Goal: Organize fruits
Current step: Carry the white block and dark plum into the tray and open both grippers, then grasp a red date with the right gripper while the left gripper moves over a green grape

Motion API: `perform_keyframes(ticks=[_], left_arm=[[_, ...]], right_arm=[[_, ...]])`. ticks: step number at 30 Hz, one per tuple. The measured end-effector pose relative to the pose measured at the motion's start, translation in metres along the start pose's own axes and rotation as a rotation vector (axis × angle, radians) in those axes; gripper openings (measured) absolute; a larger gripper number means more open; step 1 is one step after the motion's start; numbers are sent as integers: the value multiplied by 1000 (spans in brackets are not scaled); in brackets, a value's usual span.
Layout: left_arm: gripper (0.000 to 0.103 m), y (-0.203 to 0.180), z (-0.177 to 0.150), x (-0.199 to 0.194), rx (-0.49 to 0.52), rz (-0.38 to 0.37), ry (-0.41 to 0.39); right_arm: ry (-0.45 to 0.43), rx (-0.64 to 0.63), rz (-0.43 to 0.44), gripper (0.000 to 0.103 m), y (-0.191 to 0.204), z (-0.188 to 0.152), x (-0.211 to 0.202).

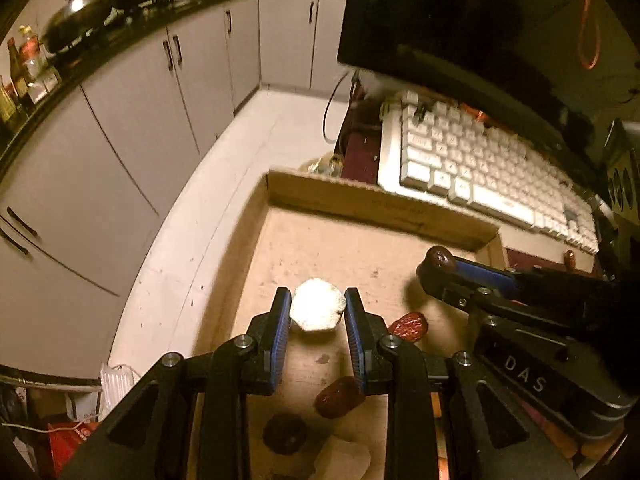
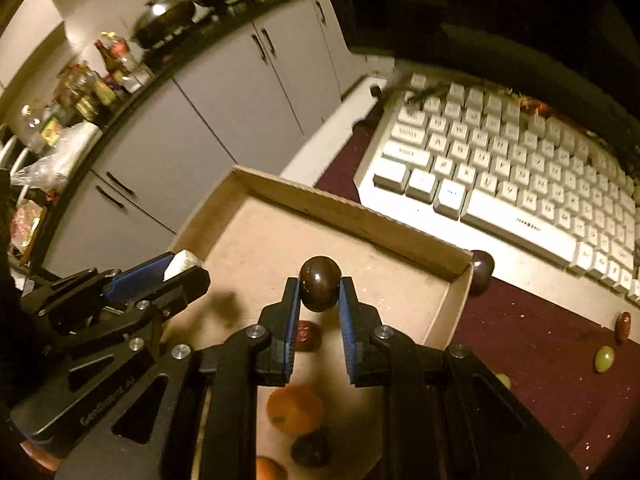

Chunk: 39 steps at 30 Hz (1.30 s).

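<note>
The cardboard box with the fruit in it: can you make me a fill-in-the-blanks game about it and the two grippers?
1. The left gripper is shut on a lumpy ____ chunk.
2. The right gripper is shut on a dark, shiny, round fruit above the open cardboard ____.
3. Beyond the box's far wall lies a white ____.
4. On the dark red cloth outside the box lies one small ____ grape.

Missing words: white; box; keyboard; green

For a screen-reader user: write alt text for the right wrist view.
The right gripper holds a dark round fruit in its jaws above an open cardboard box. Below lie an orange fruit and darker ones; the left gripper at left grips a white chunk. A white keyboard lies beyond the box.
</note>
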<state>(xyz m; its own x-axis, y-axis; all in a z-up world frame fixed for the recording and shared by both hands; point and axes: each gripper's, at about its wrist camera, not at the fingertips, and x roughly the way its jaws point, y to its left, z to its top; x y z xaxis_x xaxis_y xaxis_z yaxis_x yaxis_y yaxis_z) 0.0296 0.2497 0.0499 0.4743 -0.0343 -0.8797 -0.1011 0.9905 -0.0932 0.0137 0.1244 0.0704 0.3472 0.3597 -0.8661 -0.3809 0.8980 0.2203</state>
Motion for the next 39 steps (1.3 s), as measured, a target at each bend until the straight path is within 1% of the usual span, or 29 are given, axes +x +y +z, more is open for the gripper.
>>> perform_keyframes(ticks=[5,8,11,12,13,14,15,16,18,19,21,22,23,25,26,27,29,30,31,33,34,37,39], left_arm=[[26,3,-2,15,-26,19,53],[26,8,-5,22,-48,28,83],[28,10,-7,23,-59,27,90],[31,11,-7,23,-65,23,93],[38,12,-7,22,-71,20,98],[40,13,-7,22,-80,19,99],[43,15,-7,19,-92,21,90],[45,16,-8,16,-101,22,77],[46,19,-12,1,-121,26,32],[46,20,-16,-11,-127,38,-3],[46,16,-27,-40,-123,56,-92],[50,12,-36,-56,-111,63,-144],[54,4,-52,-79,-88,72,-222],[71,-10,-80,-108,-55,78,-336],[74,-21,-101,-124,-25,66,-409],[78,-29,-113,-131,-2,57,-449],[79,-52,-138,-139,60,40,-513],[79,-62,-141,-137,87,24,-518],[79,-72,-143,-134,113,-2,-515],[79,-88,-145,-125,146,-62,-488],[79,-94,-142,-120,152,-76,-472],[79,-104,-139,-113,163,-79,-446],[79,-115,-138,-107,175,-88,-422]], right_arm=[[38,21,-23,21,-5,0,15],[70,25,-21,21,-4,0,22],[81,28,-22,23,-5,-1,25],[85,28,-21,23,-4,-1,24],[89,30,-17,24,-3,0,25],[97,32,-13,25,-4,0,25],[108,31,-11,29,-4,0,25],[118,28,-8,34,-2,1,27],[117,28,2,37,-3,0,24],[112,29,10,37,-4,0,21],[87,29,39,37,-10,-3,7],[70,27,56,37,-12,-4,-2],[41,16,81,37,-16,-9,-16],[-24,-13,119,37,-24,-20,-45],[-79,-23,144,37,-32,-28,-65],[-144,-31,164,39,-46,-40,-88],[-260,-17,155,49,-76,-64,-127],[-308,-1,136,59,-91,-74,-142],[-353,24,112,67,-109,-84,-158],[-391,68,73,68,-138,-97,-178],[-397,94,55,68,-154,-101,-186],[-384,170,-8,68,-186,-107,-192],[-358,198,-18,68,-204,-110,-188]])
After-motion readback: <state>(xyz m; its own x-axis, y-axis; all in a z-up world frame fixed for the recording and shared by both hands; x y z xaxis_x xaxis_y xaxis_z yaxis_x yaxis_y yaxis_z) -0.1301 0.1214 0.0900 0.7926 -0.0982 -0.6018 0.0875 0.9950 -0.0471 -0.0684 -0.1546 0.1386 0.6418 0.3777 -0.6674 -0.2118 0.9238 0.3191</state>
